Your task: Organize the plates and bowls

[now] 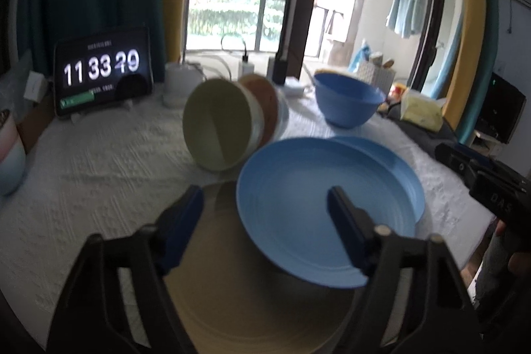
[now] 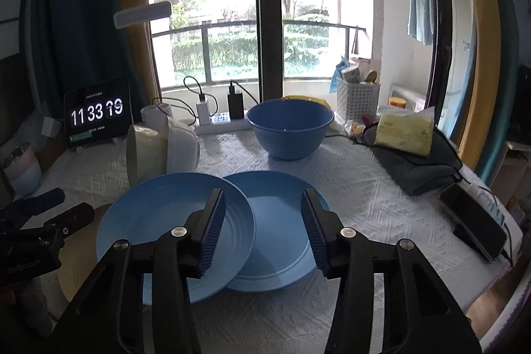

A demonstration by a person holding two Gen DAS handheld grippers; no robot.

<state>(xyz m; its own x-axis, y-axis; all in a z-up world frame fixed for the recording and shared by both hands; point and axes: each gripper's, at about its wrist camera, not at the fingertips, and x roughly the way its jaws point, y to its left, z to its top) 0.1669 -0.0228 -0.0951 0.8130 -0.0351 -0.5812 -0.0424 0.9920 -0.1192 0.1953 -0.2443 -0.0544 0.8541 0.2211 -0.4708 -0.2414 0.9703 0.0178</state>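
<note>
Because both blue plates look like thin, stiff, light plastic with smooth faces, a pinch across the raised rim should hold better than any press on the slick flat. Just ahead of the right gripper (image 2: 262, 214), whose jaws stand apart around nothing, the upper blue plate (image 2: 159, 221) overlaps the lower blue plate (image 2: 282, 241). Beneath the left gripper (image 1: 265, 208), likewise parted and empty, lies a beige plate (image 1: 252, 314). Beyond both, the tipped stack of bowls (image 1: 225, 128) may roll; the blue bowl (image 2: 289, 128) stands upright.
</note>
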